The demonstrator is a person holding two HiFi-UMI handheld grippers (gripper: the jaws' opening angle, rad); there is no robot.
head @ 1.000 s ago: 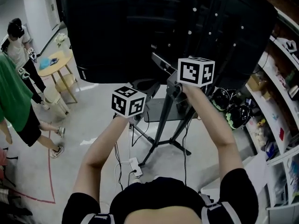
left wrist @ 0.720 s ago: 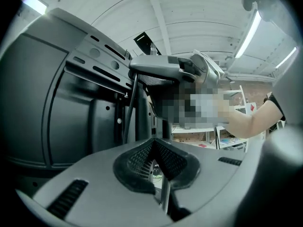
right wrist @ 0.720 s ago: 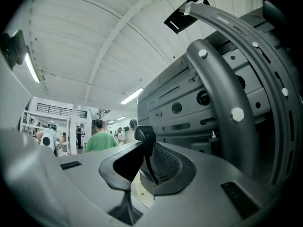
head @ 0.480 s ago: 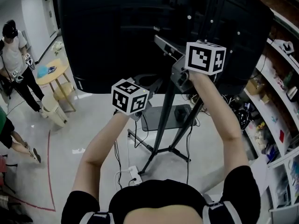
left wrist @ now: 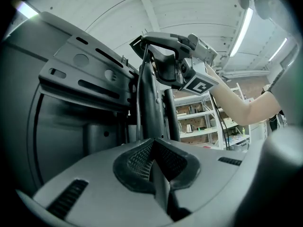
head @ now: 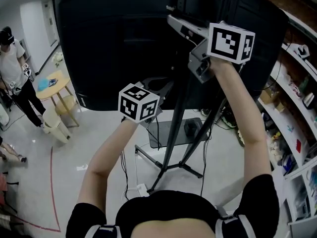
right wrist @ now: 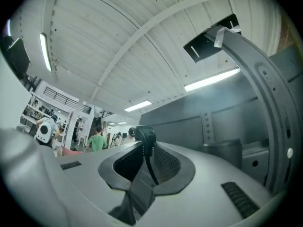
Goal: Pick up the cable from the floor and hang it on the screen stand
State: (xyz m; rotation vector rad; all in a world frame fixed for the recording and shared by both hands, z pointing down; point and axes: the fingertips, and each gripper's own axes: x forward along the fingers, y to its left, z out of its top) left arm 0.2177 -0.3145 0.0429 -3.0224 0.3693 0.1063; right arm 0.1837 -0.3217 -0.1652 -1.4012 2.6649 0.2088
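Head view: both arms are up at the back of the big black screen (head: 119,38). The right gripper (head: 178,24) is high, near the top of the stand post (head: 171,143), and the left gripper (head: 140,105) is lower, in front of the screen's bottom edge. The stand's legs are on the floor below, with a white power strip (head: 141,189) near them. A person (head: 12,68) stands far left by a small round table (head: 49,81), and there are shelves (head: 297,113) on the right. Left gripper view: the jaws are closed together, pointing at the post and the grey mount bracket (left wrist: 90,79). A thin cable (left wrist: 138,103) runs up beside the post toward the other gripper, above. Its lower end drops behind the jaw tips, so I can't confirm the left one is pinching it; it looks like nothing bulky is in there. Right gripper view: the jaws are clamped on the cable just below its black plug end (right wrist: 144,135). The thin lead runs down between the pads, and the plug sticks up past the tips. A curved grey bracket arm (right wrist: 265,93) is on the right, with ceiling lights overhead. So the cable is off the floor, held up at the stand.
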